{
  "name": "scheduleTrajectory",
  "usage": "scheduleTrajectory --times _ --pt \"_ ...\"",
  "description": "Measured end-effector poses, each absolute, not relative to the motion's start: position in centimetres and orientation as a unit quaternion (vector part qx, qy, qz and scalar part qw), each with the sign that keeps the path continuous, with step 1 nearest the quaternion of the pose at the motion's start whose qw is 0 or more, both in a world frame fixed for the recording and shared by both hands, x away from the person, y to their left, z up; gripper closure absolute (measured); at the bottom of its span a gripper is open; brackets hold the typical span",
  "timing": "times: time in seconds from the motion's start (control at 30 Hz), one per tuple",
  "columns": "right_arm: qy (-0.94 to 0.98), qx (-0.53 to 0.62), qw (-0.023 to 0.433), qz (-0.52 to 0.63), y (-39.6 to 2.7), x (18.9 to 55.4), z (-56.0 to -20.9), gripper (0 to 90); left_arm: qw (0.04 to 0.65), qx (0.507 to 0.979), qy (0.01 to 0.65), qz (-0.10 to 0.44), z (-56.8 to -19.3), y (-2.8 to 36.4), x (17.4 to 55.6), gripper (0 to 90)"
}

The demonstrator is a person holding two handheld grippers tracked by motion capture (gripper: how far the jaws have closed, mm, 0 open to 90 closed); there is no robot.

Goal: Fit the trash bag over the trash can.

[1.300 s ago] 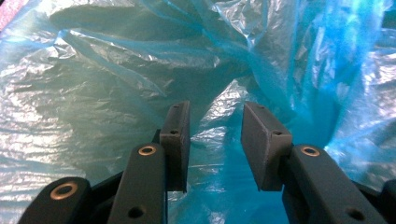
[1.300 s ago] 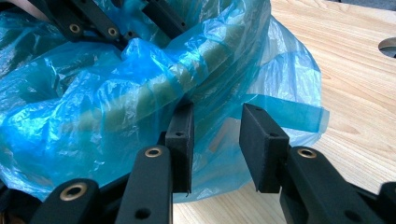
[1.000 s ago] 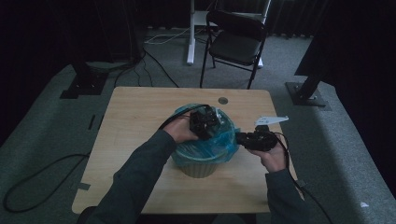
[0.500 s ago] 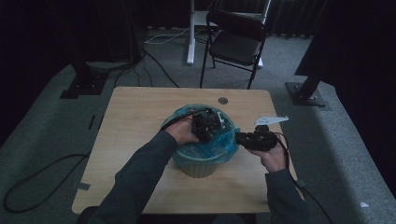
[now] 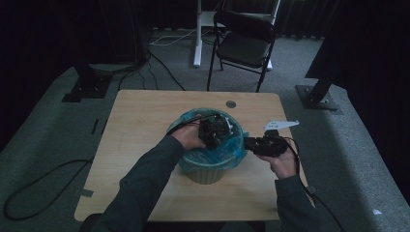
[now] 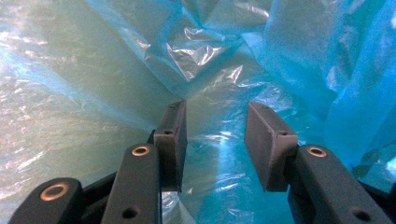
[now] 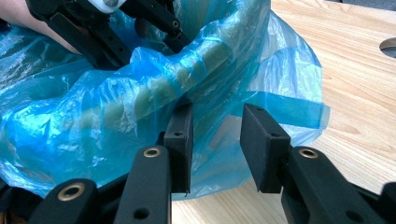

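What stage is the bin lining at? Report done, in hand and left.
Done: the blue bag is draped over the bin rim. In hand: the left claw is open inside the bag; the right claw is open at the outer overhang. Left: probably smoothing the liner and tucking the loose flap.

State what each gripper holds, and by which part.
Nothing is held. The left gripper stands open inside the blue bag; the right gripper stands open at the bag's outer fold.
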State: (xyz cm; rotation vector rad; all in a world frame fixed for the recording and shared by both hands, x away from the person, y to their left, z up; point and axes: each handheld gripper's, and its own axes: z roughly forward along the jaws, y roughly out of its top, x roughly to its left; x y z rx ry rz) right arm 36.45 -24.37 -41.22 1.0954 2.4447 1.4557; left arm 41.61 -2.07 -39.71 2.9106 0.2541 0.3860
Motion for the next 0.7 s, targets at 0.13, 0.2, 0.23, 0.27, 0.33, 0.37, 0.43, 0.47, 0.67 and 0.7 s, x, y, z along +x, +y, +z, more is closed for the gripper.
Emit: scheduleTrajectory --times 0.13,0.2,0.23,0.27,0.33,0.37,0.43,0.47,0.67,0.7 --pt "0.800 0.360 0.046 0.478 -24.5 36.4 -41.2 63.8 0.096 0.983 0.086 0.132 -39.7 -2.1 41.6 58.6" --pt "0.799 0.361 0.046 0.478 -24.5 36.4 -41.3 63.8 0.100 0.982 0.087 0.135 -39.6 -2.0 41.6 58.2" --pt "0.799 0.360 0.046 0.478 -24.5 36.4 -41.2 63.8 0.103 0.982 0.089 0.134 -39.5 -2.0 41.6 58.1" --pt "0.799 0.360 0.047 0.479 -24.5 36.4 -41.2 63.7 0.109 0.981 0.090 0.135 -39.4 -1.9 41.6 57.9" --pt "0.799 0.360 0.047 0.479 -24.6 36.4 -41.2 63.6 0.119 0.979 0.093 0.135 -39.1 -1.8 41.6 57.9" --pt "0.799 0.361 0.047 0.479 -24.6 36.4 -41.2 63.5 0.124 0.979 0.095 0.135 -39.0 -1.7 41.6 57.9" --pt "0.799 0.362 0.046 0.479 -24.6 36.4 -41.2 63.4 0.138 0.977 0.098 0.133 -38.7 -1.5 41.6 57.9" --pt "0.799 0.361 0.046 0.479 -24.7 36.4 -41.3 63.3 0.145 0.976 0.098 0.133 -38.5 -1.4 41.6 57.9" --pt "0.798 0.363 0.046 0.479 -24.8 36.3 -41.3 63.2 0.175 0.969 0.105 0.137 -37.5 -0.7 41.4 57.8" --pt "0.798 0.363 0.046 0.479 -24.8 36.3 -41.3 63.2 0.179 0.968 0.107 0.138 -37.4 -0.6 41.4 57.7"
